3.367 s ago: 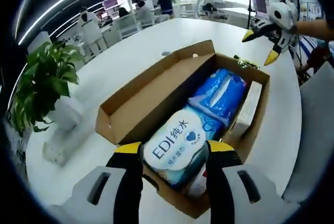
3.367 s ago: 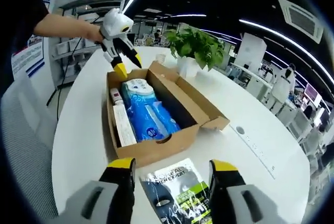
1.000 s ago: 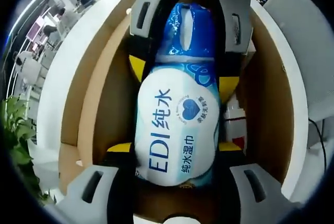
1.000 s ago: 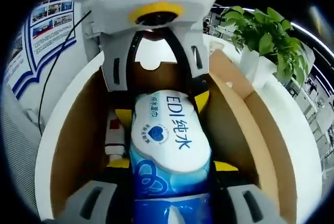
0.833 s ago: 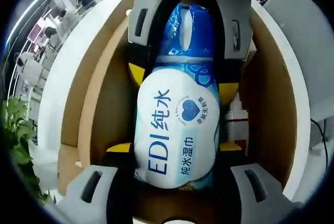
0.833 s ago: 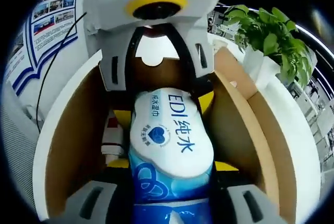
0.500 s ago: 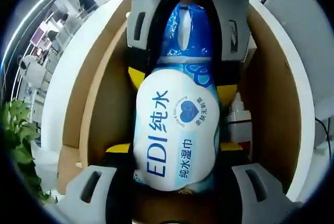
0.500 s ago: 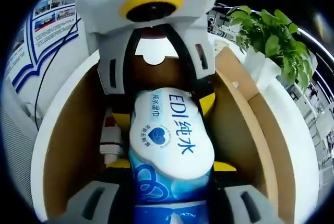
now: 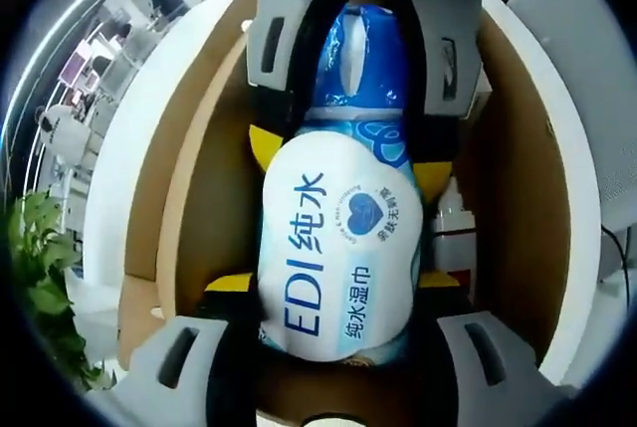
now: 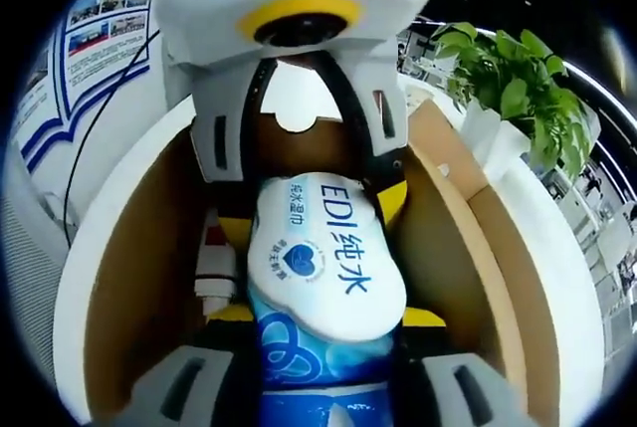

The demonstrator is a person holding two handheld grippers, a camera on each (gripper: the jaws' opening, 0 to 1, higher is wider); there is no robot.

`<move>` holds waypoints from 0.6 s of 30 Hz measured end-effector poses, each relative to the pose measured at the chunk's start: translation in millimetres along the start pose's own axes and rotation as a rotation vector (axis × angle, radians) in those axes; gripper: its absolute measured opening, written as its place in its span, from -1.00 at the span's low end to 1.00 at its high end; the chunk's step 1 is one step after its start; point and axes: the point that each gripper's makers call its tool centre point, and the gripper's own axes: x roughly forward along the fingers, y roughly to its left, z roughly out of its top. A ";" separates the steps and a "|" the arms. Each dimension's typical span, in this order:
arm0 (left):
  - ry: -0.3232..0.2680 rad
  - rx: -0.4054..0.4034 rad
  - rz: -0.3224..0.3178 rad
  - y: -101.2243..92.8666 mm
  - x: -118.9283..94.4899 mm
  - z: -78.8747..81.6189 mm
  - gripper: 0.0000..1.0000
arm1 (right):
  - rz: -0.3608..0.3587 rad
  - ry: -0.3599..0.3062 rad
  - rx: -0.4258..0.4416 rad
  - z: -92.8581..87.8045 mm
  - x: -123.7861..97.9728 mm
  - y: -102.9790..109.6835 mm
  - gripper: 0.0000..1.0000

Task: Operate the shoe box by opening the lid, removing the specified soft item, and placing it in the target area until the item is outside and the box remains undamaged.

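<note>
A blue-and-white wet wipes pack (image 9: 333, 248) marked "EDI" lies lengthwise inside the open brown shoe box (image 9: 189, 198). My left gripper (image 9: 335, 281) is open, its yellow-tipped jaws straddling the near end of the pack, against its sides. My right gripper (image 9: 348, 156) comes in from the top and straddles the pack's far blue end. In the right gripper view the pack (image 10: 323, 258) lies between my right gripper (image 10: 326, 316), open, and the left gripper (image 10: 314, 213) opposite. The box walls (image 10: 438, 248) rise on both sides.
A small white-capped bottle with a red label (image 9: 453, 233) lies in the box beside the pack, also as the bottle (image 10: 214, 263). The box sits on a white table (image 9: 119, 158). A potted plant (image 10: 508, 79) stands next to the box.
Both grippers stay around the pack at the same jaw width; the views have shifted only slightly. The pack has not visibly moved.
</note>
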 end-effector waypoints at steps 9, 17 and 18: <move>0.018 0.014 0.003 -1.8 -11.0 -1.2 0.15 | -0.015 -0.019 0.006 9.6 -4.9 1.9 -0.12; 0.020 0.029 0.015 -0.5 -27.2 7.8 0.15 | -0.027 -0.050 0.004 19.6 -19.2 0.1 -0.12; 0.020 0.029 0.016 -0.4 -30.1 9.1 0.15 | -0.027 -0.055 0.002 21.4 -21.5 -0.1 -0.12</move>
